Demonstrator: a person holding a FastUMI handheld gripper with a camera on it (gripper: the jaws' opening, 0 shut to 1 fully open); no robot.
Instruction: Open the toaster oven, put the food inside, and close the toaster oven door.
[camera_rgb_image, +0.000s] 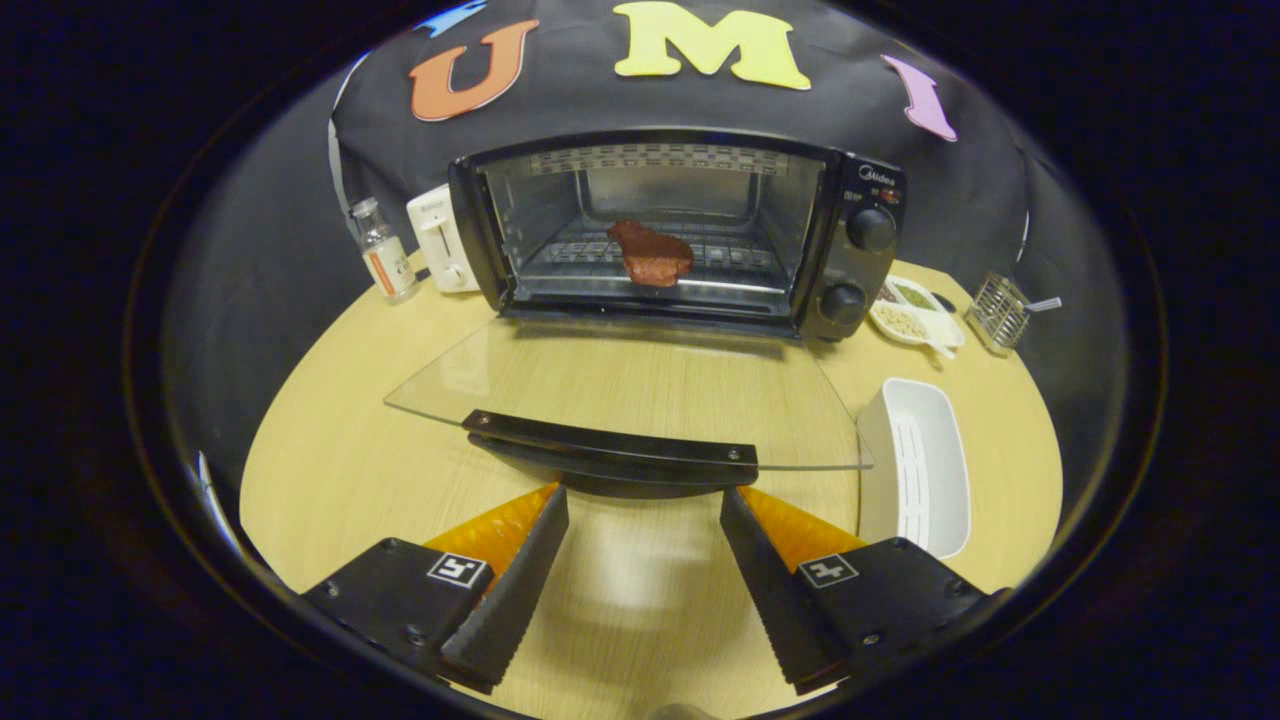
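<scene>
My gripper (645, 510) is spread wide, holding nothing, just short of the door handle (610, 450). Food (652, 254) sits on the oven (680, 230) rack. Lifting off-centre, I risk the glass door (620, 385) slipping back down.

Dim overhead light; a soft glare patch lies on the table (620, 580) between the fingers of the spread tool (643, 492). Fisheye distortion bends the edges; focus stays sharp.

Food (652, 254) inside toaster oven (680, 232); tray (915, 465) right of door (630, 395).
</scene>
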